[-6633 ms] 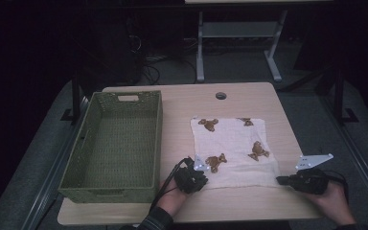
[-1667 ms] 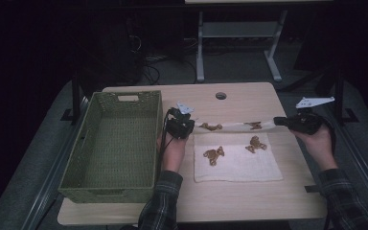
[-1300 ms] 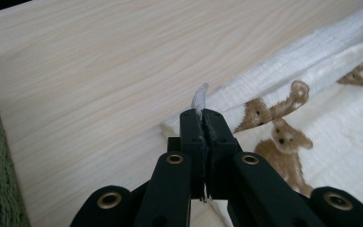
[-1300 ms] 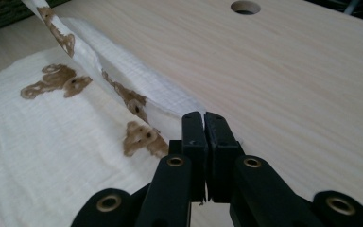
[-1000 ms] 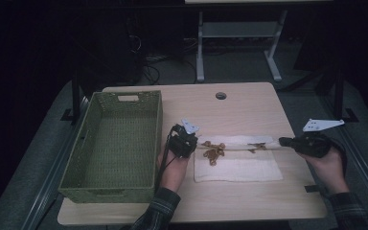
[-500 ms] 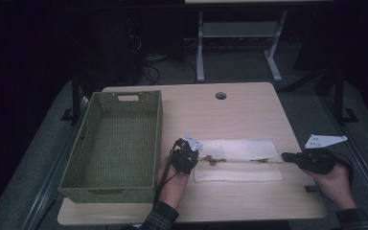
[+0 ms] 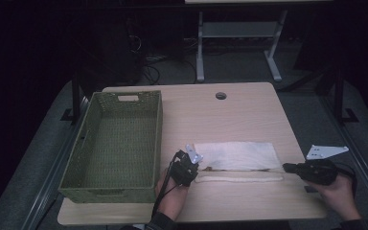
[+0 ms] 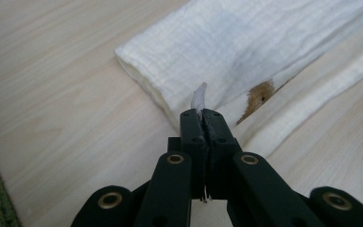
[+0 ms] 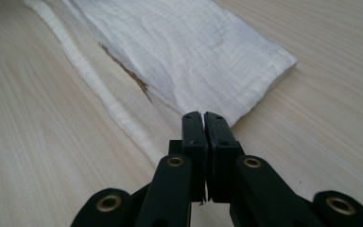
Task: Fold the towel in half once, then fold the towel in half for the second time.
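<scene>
Lying folded on the table (image 7: 249, 110), a white cloth (image 7: 238, 155) runs its long axis left to right, between the left gripper (image 7: 192, 165) and right gripper (image 7: 287, 167). Each gripper's jaws are pressed together, pinching a corner of the cloth's near edge. A green basket (image 7: 91, 143) stands well to its left.

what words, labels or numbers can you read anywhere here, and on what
None: no readable text in any view.
The white cloth has a brown printed figure at its fold, a picture and not lettering.
The green basket, the table, the left gripper and the right gripper carry no label, brand or number that can be made out.
</scene>
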Demonstrator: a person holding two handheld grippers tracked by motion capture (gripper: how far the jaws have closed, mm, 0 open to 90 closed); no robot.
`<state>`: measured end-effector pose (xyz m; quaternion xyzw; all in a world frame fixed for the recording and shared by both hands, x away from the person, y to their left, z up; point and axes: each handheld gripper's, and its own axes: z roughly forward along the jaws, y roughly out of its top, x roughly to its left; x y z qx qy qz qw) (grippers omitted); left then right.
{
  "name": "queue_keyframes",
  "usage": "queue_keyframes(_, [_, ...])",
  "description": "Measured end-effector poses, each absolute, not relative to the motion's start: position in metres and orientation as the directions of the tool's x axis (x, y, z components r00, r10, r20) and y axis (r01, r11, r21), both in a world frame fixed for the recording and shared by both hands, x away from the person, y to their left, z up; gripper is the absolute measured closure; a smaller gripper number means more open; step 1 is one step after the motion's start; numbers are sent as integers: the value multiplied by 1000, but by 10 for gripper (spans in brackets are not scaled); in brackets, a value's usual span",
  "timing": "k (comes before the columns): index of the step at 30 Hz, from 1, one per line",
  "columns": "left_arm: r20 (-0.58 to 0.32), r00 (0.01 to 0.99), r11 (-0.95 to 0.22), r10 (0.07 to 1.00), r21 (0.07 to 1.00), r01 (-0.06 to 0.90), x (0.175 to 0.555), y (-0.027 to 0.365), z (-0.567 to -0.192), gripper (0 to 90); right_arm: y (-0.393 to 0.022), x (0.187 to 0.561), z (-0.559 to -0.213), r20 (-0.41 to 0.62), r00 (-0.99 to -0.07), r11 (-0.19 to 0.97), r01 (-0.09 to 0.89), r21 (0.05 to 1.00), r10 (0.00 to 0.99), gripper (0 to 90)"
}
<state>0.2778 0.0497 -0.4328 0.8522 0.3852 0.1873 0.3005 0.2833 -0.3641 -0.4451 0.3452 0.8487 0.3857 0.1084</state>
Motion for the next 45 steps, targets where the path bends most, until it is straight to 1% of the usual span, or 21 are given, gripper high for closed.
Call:
queue_keyframes(8, [73,649,-542,757,625,562,271,51,-444,880,-364,276,-452,107,-743,470,520,713,661,879])
queue_keyframes(10, [69,657,-558,750,600,574,270,50,-450,879,-362,275,-456,116,-746,478,528,702,655,877])
queue_keyframes(12, [79,662,-568,745,594,569,270,48,-452,875,-360,275,-459,109,-749,498,534,684,653,874])
queue_keyframes(14, [70,660,-558,748,604,568,270,50,-450,859,-358,275,-461,101,-754,512,531,675,649,860])
queue_keyframes(15, [65,658,-551,750,613,567,271,51,-450,786,-358,275,-460,108,-756,505,529,682,646,811])
queue_keyframes(16, [53,655,-537,754,625,567,271,52,-449,742,-359,275,-458,107,-759,501,522,690,643,785])
queue_keyframes(18, [39,656,-517,754,652,555,272,54,-445,662,-360,276,-455,114,-753,478,519,709,648,678])
queue_keyframes(19, [44,656,-513,754,663,545,273,53,-443,624,-361,278,-454,113,-751,470,515,717,650,659])
queue_keyframes(21, [42,654,-501,756,680,535,276,53,-439,579,-360,281,-452,114,-747,462,515,722,655,620])
queue_keyframes(25, [39,651,-483,758,704,521,287,54,-432,526,-356,288,-449,103,-745,454,504,735,659,613])
queue_keyframes(30, [34,640,-466,768,715,521,308,53,-430,492,-352,302,-447,82,-738,459,498,736,670,617])
queue_keyframes(39, [30,618,-447,786,718,534,341,52,-434,488,-339,332,-445,60,-729,449,482,752,682,636])
queue_keyframes(45, [27,602,-438,798,712,549,358,50,-441,489,-337,354,-451,70,-713,436,500,749,698,644])
